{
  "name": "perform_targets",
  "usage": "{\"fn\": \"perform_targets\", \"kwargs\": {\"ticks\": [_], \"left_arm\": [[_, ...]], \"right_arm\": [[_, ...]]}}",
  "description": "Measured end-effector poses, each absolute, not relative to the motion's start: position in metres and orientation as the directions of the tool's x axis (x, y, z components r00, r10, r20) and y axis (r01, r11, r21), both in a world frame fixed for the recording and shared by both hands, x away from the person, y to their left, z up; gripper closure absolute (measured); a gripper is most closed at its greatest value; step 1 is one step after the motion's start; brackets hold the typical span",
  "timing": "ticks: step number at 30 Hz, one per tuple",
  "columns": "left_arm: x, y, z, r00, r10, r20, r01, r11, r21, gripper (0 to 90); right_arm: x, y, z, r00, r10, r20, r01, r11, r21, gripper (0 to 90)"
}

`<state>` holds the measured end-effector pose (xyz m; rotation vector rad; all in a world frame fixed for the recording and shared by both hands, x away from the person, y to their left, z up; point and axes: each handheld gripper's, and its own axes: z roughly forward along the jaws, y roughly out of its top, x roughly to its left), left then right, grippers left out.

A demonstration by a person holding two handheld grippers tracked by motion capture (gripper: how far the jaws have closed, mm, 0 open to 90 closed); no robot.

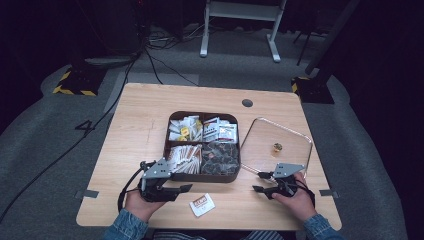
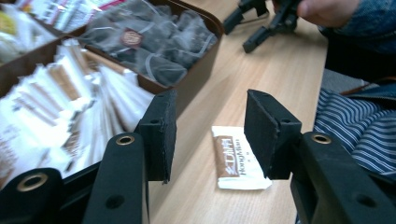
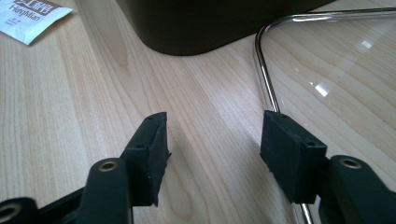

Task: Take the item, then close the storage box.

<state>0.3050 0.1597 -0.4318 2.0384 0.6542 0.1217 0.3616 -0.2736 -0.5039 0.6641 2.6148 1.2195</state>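
Now near the front edge of the bench (image 1: 150,107), roughly midway along it, lies a white sachet (image 1: 202,205) with a brown label, flat on the wood and touching nothing. Just left of it hovers the left gripper (image 1: 186,188), jaws released and parted, nothing clamped; seen along those jaws in the left gripper view, the sachet (image 2: 237,158) rests on the bench beyond and between the 2 pads (image 2: 161,135), apart from both. Behind it, toward the bench's middle, stands a brown box (image 1: 202,177) split into 4 compartments: paper sticks front left, dark tea bags front right, mixed packets in the 2 rear ones. Right of the box, flat on the bench, lies a clear lid (image 1: 301,137) with a metal rim and a small knob. Near the front right corner sits the right gripper (image 1: 260,182), jaws likewise parted and holding nothing, with bare wood between the pads (image 3: 149,156) in the right gripper view and the lid's rim (image 3: 264,79) running under the right-hand pad.
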Motion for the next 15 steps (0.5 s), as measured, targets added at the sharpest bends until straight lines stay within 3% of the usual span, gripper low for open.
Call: {"fn": "perform_targets", "kwargs": {"ticks": [15], "left_arm": [[0.301, 0.199, -0.426, 0.732, 0.671, -0.12, 0.404, -0.285, 0.869, 54.5]], "right_arm": [[0.364, -0.28, -0.484, -0.853, 0.52, 0.037, 0.323, 0.473, 0.82, 37.6]]}}
